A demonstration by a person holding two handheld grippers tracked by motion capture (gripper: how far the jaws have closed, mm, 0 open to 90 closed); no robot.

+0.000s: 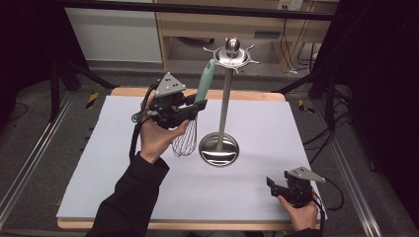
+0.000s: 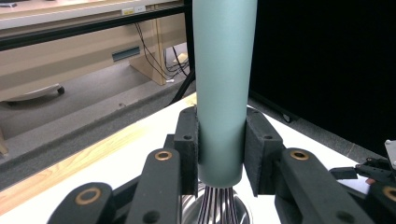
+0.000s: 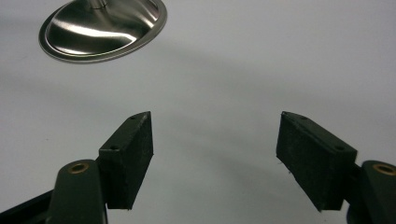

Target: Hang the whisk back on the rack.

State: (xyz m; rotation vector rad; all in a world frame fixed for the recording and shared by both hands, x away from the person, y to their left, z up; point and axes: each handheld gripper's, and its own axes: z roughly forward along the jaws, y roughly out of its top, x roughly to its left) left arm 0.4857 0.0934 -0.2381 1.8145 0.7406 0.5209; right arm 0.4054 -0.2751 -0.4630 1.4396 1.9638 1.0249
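A whisk with a pale green handle (image 1: 204, 81) and a wire head (image 1: 185, 139) hangs upright beside a steel utensil stand (image 1: 226, 94). The handle's top touches the stand's hooked crown (image 1: 232, 53). My left gripper (image 1: 193, 106) is shut on the lower handle (image 2: 220, 93), both pads pressed on it, the wires just below. The stand's round base (image 1: 219, 148) rests mid-table, and its base (image 3: 103, 29) also appears at the upper left of the right gripper view. My right gripper (image 1: 270, 183) rests low near the table's front right, open, with nothing between its pads (image 3: 128, 156).
A white sheet (image 1: 123, 192) covers the wooden table. Wooden furniture (image 1: 257, 24) and cables stand beyond the far edge. Dark curtains flank both sides. A metal rail (image 1: 29, 158) runs along the floor at left.
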